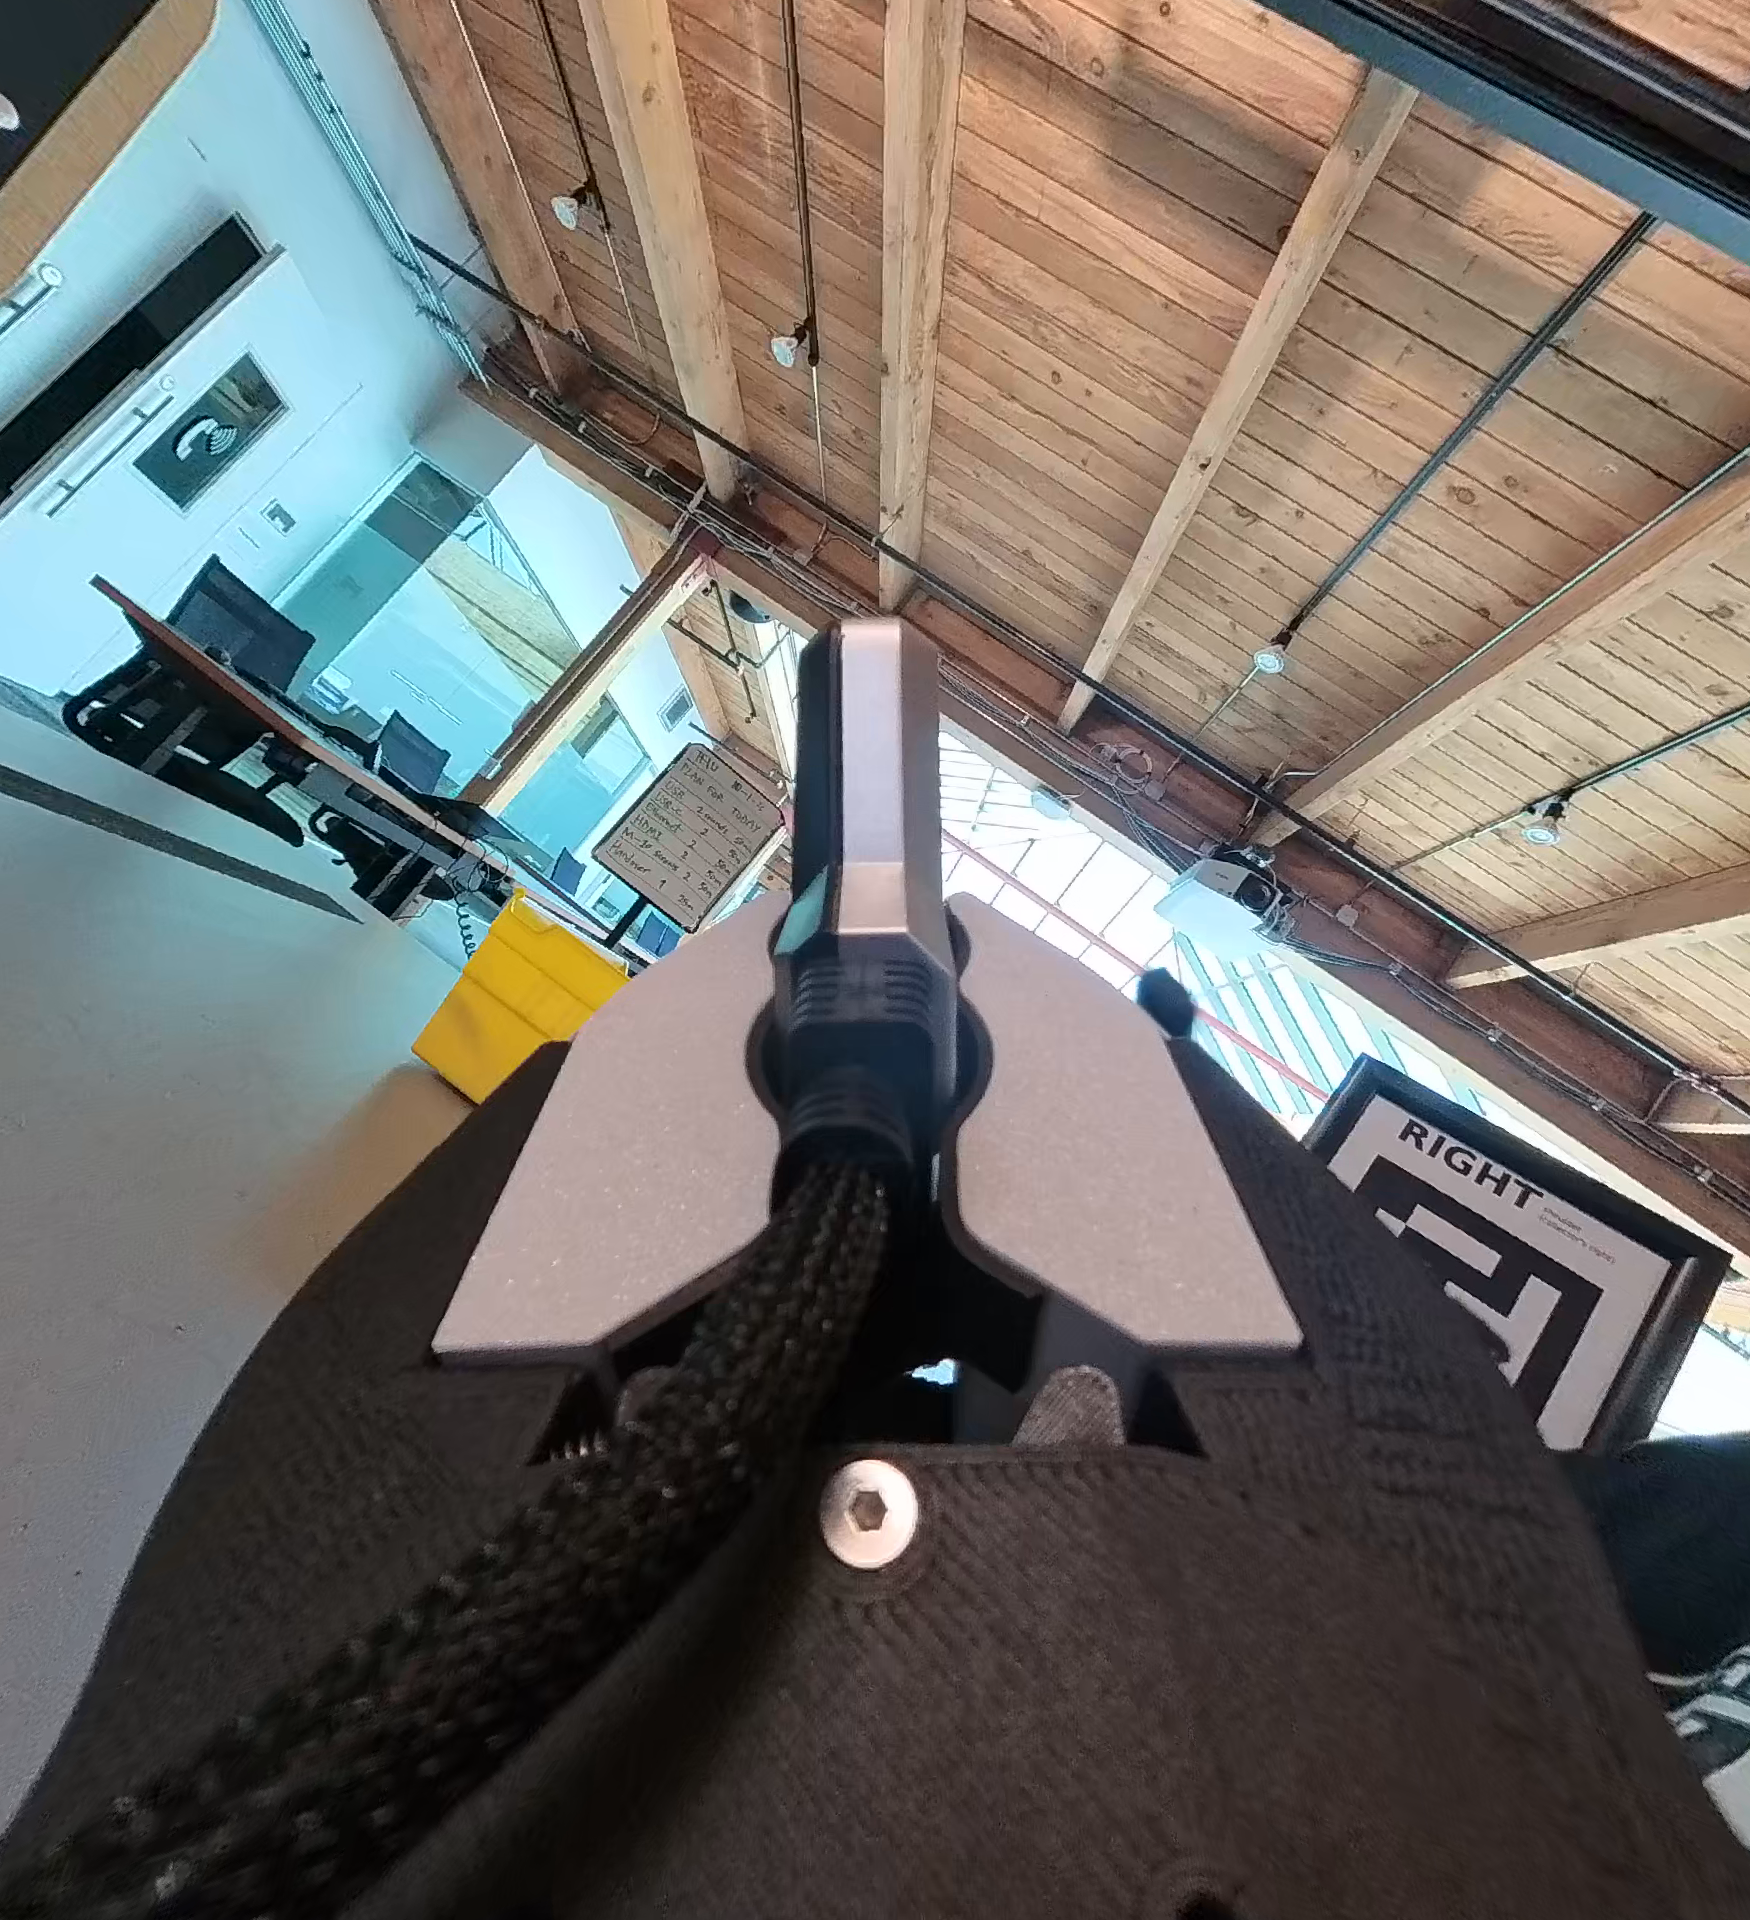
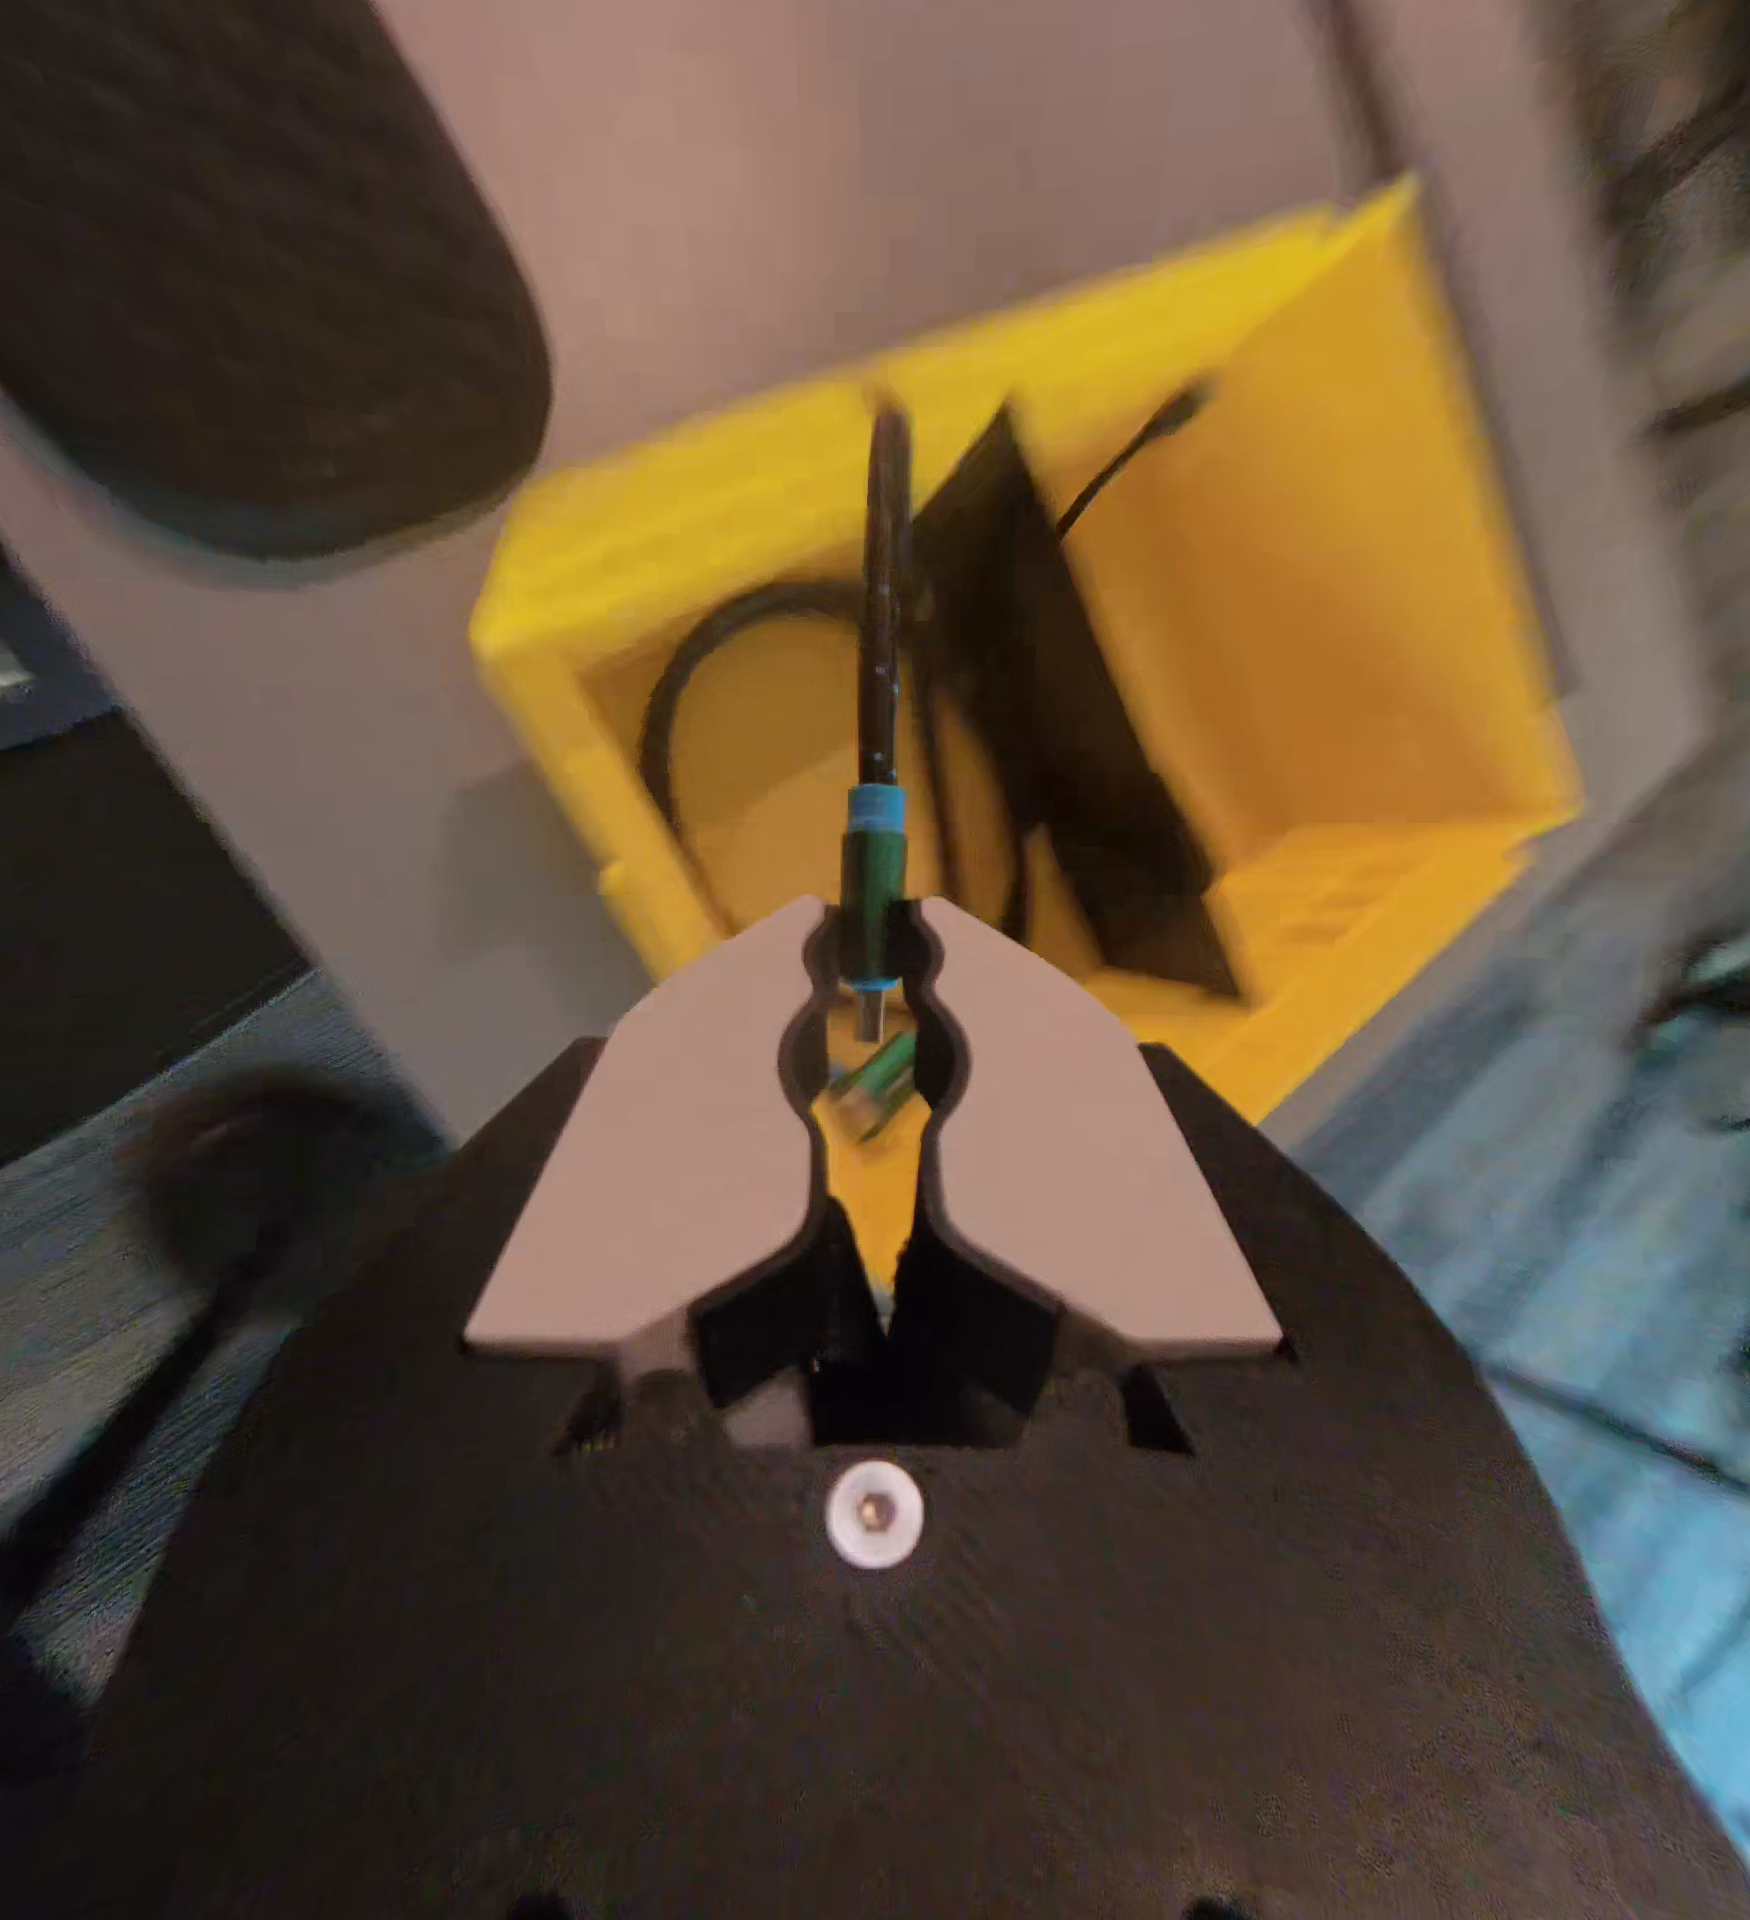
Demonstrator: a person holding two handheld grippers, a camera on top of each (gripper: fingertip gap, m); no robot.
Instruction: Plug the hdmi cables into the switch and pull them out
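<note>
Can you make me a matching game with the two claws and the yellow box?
Things:
1. left claw
2. right claw
3. yellow bin
4. braided cable

States:
A. holds loose black cables inside
B. grips a green plug with blue bands
C. clamps the silver switch
D. plugged into the switch's near end

Pairs: 1-C, 2-B, 3-A, 4-D

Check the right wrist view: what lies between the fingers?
The green HDMI plug, clamped between the fingers, its cable running toward the yellow bin.
</note>
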